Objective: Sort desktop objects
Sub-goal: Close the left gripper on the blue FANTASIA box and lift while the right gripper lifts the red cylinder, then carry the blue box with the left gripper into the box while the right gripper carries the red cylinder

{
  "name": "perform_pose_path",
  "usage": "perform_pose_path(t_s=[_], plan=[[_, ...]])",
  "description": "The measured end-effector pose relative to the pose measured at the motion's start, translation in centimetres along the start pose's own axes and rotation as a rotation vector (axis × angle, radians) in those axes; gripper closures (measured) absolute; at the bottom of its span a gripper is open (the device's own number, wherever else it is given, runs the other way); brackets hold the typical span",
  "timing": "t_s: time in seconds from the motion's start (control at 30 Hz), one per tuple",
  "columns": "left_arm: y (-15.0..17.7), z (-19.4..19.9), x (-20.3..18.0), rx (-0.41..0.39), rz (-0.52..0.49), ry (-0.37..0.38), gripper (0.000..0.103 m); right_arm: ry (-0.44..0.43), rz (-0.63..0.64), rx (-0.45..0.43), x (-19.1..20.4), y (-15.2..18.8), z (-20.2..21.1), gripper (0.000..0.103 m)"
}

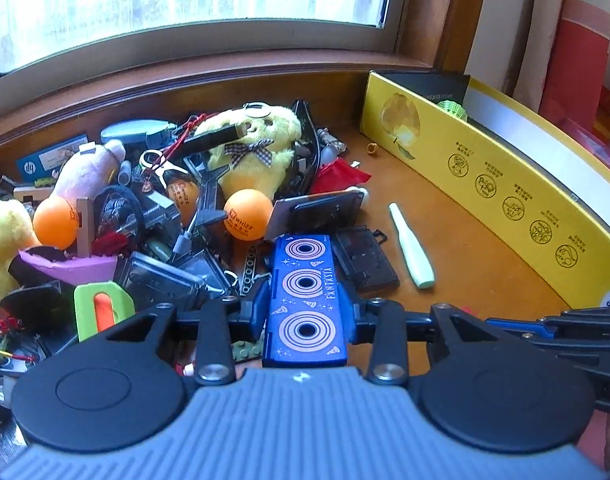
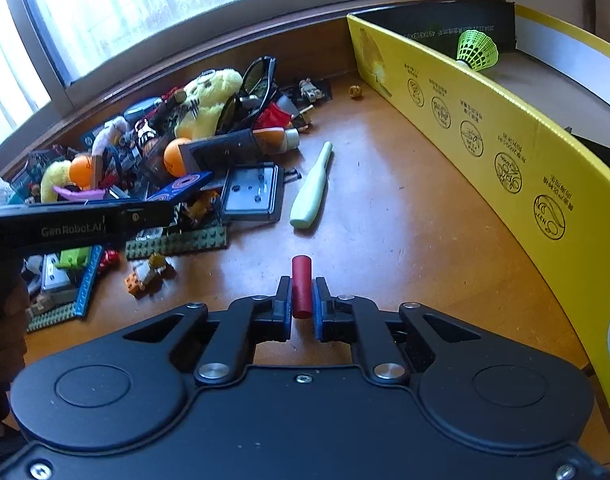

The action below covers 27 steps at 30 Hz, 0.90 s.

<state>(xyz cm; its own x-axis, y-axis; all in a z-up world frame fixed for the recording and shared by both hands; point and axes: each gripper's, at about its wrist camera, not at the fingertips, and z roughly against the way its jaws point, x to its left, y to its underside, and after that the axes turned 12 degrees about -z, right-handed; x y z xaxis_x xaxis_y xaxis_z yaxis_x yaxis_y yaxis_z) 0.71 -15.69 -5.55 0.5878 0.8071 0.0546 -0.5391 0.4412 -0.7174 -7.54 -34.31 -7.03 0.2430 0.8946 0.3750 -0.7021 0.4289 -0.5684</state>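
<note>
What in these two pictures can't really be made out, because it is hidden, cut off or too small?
- Left wrist view: the near end of the blue case in the left tool, hidden behind the tool's body.
- Right wrist view: inside of the yellow box, mostly behind its wall; only a green shuttlecock shows.
- Right wrist view: the small yellow piece by the box, too small to identify.
- Both views: the toy pile, cut off at the left edge.

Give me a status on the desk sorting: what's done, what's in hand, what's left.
Done: only a green shuttlecock lies inside the yellow cardboard box. In hand: the left gripper is shut on a blue rectangular case with ring patterns; the right gripper is shut on a small red cylinder. Left: most of it, a pile with yellow plush toy, orange ping-pong balls and pale green handle-shaped piece.
</note>
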Motion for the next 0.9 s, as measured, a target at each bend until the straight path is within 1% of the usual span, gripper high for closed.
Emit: perform_pose_path(t_s=[0.27,0.47,0.73,0.9], plan=[[-1.0,0.7,-0.4,-0.038,-0.021,0.015,0.062,-0.001,-0.016,-0.040,-0.1,-0.9,1.2,0.092],[-2.4,1.3,-1.2,-0.075,-0.040,0.020,0.062,-0.010,-0.024,-0.072,-0.4,-1.7,2.4,0.092],[-4.8,1.6,-3.1,-0.135,-0.072,0.034,0.062,-0.020,-0.028,-0.123,-1.5,-3.7,4.5,0.092],[-6.8,1.1,-5.1,-0.172,-0.103,0.056,0.062,-0.012,-0.031,-0.153,-2.9,-5.1,5.9,0.092]])
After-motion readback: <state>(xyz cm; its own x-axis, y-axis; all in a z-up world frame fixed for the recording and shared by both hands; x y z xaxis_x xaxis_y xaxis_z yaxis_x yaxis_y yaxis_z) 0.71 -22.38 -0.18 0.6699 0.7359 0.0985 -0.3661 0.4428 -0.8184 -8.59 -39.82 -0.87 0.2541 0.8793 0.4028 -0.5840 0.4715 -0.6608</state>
